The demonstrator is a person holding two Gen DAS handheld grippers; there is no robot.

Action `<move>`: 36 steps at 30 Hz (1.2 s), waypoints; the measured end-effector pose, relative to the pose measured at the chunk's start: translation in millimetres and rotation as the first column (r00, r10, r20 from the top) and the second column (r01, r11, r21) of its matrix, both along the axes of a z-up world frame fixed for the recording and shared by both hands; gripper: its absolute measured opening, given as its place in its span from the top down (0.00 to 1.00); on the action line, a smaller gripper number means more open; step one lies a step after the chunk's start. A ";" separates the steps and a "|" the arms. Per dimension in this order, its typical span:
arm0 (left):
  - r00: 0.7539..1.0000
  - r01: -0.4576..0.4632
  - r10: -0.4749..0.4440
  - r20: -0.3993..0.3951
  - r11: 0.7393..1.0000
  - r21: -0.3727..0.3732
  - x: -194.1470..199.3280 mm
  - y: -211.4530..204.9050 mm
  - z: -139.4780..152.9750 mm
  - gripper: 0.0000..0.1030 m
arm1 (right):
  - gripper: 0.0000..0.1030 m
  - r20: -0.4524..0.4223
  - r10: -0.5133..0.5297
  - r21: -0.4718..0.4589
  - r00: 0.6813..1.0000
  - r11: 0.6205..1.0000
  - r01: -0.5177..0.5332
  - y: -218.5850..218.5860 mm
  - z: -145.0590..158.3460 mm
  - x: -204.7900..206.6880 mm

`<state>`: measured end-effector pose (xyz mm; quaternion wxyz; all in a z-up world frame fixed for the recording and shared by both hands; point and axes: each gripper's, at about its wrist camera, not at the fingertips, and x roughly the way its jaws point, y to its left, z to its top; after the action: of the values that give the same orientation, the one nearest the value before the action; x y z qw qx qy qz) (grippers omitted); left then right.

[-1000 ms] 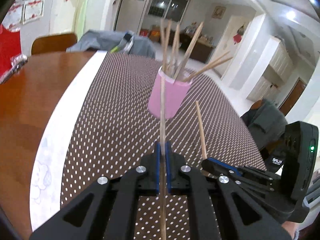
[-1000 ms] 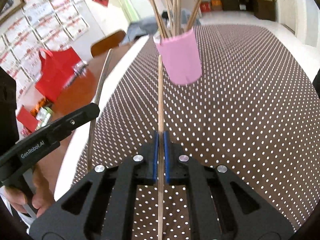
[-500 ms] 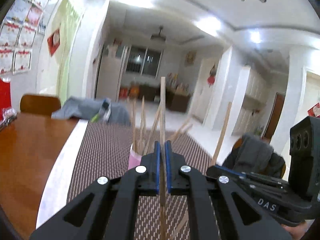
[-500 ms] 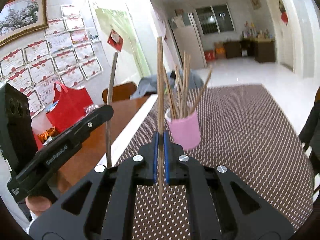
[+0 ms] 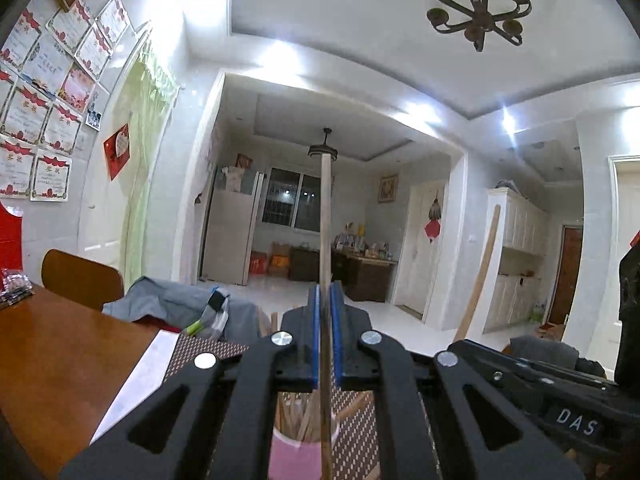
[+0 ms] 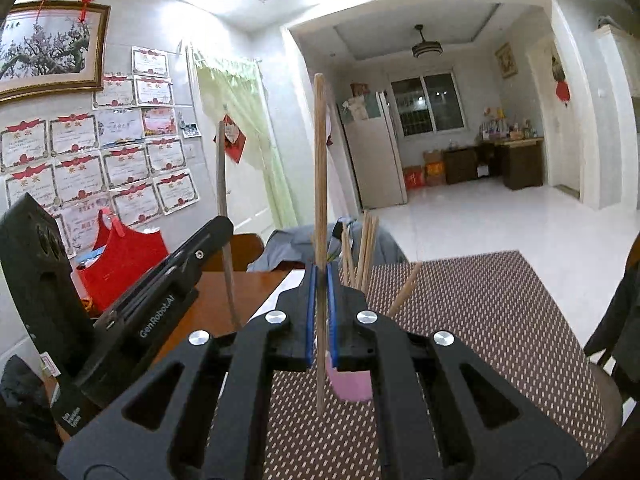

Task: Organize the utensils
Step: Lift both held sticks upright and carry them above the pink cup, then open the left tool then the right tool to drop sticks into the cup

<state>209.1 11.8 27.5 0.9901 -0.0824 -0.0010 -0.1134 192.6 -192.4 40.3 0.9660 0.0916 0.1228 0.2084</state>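
Note:
My left gripper [image 5: 325,300] is shut on a wooden chopstick [image 5: 325,220] held upright, its lower end over the pink cup [image 5: 296,456] that holds several chopsticks. My right gripper [image 6: 320,280] is shut on another chopstick [image 6: 320,160], also upright, with the pink cup [image 6: 352,384] just behind and below its fingers. The left gripper with its chopstick [image 6: 222,184] shows at the left of the right wrist view. The right gripper's chopstick [image 5: 480,272] shows at the right of the left wrist view.
The cup stands on a brown dotted mat [image 6: 480,312] on a wooden table [image 5: 52,360]. A red bag [image 6: 120,256] sits at the table's left. A chair [image 5: 80,280] with grey clothing [image 5: 168,304] stands at the far end.
Both grippers have tilted up from pointing down at the table to level, turning their chopsticks upright. Both have moved closer to the pink cup, which now sits under the fingers.

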 end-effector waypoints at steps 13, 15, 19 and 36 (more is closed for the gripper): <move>0.998 -0.032 0.037 0.051 0.995 -0.095 58.7 5.5 -7.3 0.94 | 0.94 0.054 -0.044 0.030 0.998 0.999 0.042 2.1 -1.8 54.0; 0.996 -0.054 0.061 0.061 0.993 -0.105 65.0 6.2 -10.9 0.94 | 0.94 0.052 -0.049 0.036 0.997 0.998 0.047 1.8 -4.1 59.0; 0.990 -0.100 0.110 0.091 0.989 -0.108 73.8 5.2 -13.2 0.94 | 0.94 0.033 -0.046 0.031 0.998 0.999 0.045 5.0 -11.8 71.3; 0.993 -0.119 0.120 0.012 0.991 -0.062 99.9 6.7 -32.2 0.94 | 0.94 -0.020 -0.053 0.002 0.998 0.999 0.053 13.5 -24.9 85.9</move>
<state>309.1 18.5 -4.7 0.9921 -0.1114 -0.0169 -0.0544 278.5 -178.9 15.4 0.9697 0.0980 0.1299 0.1821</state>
